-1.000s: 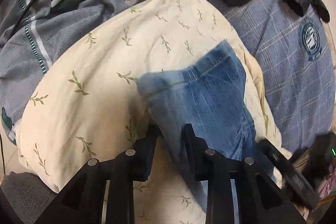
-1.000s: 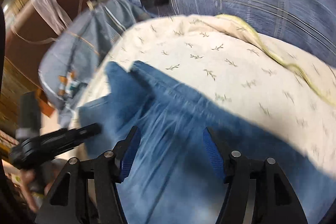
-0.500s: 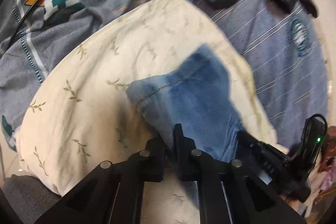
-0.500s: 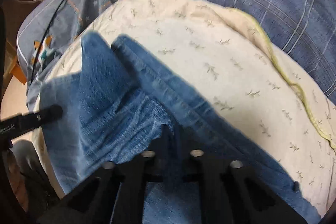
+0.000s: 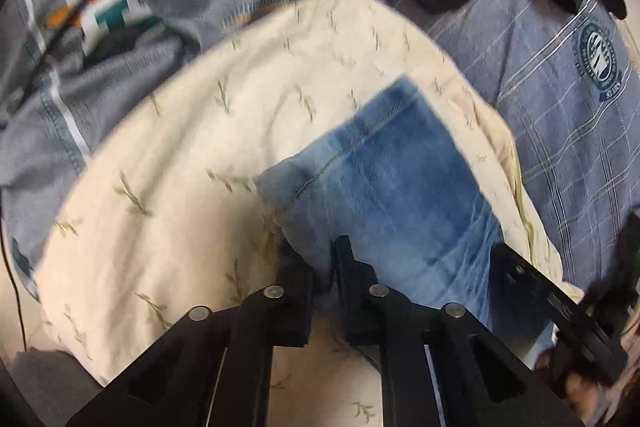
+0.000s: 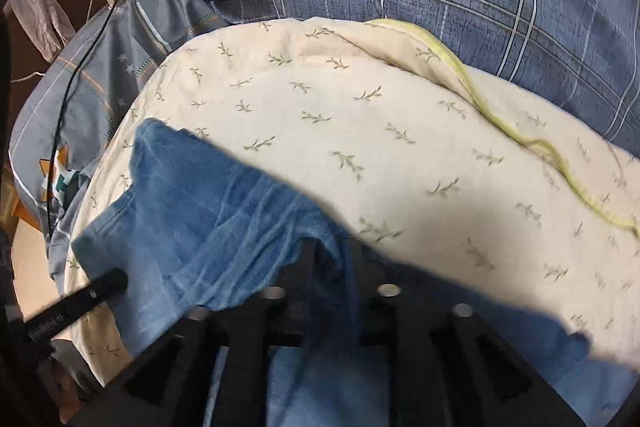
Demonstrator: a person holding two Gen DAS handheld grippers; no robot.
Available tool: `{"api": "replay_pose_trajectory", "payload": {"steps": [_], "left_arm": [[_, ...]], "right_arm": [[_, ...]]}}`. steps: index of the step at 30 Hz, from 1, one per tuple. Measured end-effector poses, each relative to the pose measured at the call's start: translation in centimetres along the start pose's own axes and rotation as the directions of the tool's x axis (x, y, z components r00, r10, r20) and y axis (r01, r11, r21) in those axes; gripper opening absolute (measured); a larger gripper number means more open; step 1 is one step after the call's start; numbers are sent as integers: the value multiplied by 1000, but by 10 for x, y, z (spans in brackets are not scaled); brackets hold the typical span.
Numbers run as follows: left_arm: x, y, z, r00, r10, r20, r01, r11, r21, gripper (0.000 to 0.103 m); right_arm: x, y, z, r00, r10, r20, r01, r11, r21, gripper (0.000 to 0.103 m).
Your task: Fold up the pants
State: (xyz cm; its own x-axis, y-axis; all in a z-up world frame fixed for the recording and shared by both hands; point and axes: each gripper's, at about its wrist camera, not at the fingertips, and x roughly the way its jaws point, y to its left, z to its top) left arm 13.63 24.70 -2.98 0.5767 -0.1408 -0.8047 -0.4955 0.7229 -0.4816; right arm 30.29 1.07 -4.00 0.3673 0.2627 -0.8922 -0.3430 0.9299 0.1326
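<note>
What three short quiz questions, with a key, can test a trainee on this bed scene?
1. Choose one. The jeans lie on:
A. a wooden table
B. a cream leaf-print quilt
C. a bare floor

2. True or false: a black cable runs over the star-print bedding.

3. Fill the gap: the piping along the quilt's edge is ___ in colour.

Key
1. B
2. True
3. yellow
</note>
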Motion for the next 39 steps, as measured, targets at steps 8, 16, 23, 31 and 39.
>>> {"api": "replay_pose_trajectory", "payload": {"steps": [8,16,23,31,39], "left_arm": [[-28,-13,-8,985,92,147,-102,993,61,28],[-80,-66,-68,905,3,426,-130,954,270,60],[-81,-155,-187,938,-235,255,-14,709,705,66],[-88,-240,-312,932,-361,-44,198,403,894,68],[-82,-294,-370,911,-352,-212,287,176,941,68]], "right_arm": [[-132,-44,-61,966,42,255,-82,985,149,70],[-216,-178,-188,926,-82,368,-127,851,510,75],[-224,-257,-272,919,-254,302,-75,639,765,70],[-200,-281,-289,964,-42,262,-190,582,791,11],[-202,-282,-291,986,-97,138,-49,616,786,25]]}}
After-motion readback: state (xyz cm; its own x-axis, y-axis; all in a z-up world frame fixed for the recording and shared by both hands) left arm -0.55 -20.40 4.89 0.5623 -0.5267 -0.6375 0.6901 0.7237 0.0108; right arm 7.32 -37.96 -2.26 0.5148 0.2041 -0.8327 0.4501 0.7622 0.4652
